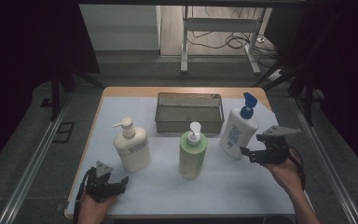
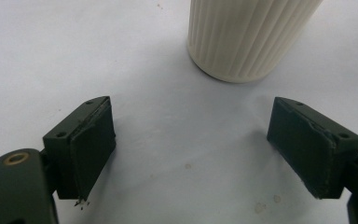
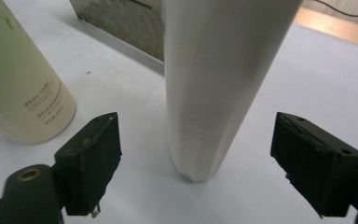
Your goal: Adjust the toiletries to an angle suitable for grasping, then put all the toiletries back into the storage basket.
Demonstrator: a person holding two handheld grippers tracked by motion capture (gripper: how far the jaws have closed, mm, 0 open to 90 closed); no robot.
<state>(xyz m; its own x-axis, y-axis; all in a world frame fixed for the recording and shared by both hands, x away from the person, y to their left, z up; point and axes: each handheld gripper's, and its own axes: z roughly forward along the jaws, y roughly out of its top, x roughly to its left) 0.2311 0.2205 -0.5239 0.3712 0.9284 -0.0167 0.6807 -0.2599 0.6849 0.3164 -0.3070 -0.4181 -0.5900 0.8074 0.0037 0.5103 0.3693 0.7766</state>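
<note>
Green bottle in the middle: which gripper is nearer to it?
Right. The right gripper sits open just right of the green bottle, beside the white bottle; the left gripper is farther, below the cream bottle.

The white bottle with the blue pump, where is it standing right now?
In the high view the white bottle with the blue pump stands upright at the table's right side, beside the wire basket's right end, with the open right gripper close alongside.

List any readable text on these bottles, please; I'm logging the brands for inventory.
Nothing can be quoted.
Cream pump bottle: label print too small to read.
White bottle with blue pump: blue label blurred.
Green pump bottle: two lines of small grey print in the right gripper view, too blurred to read.
</note>
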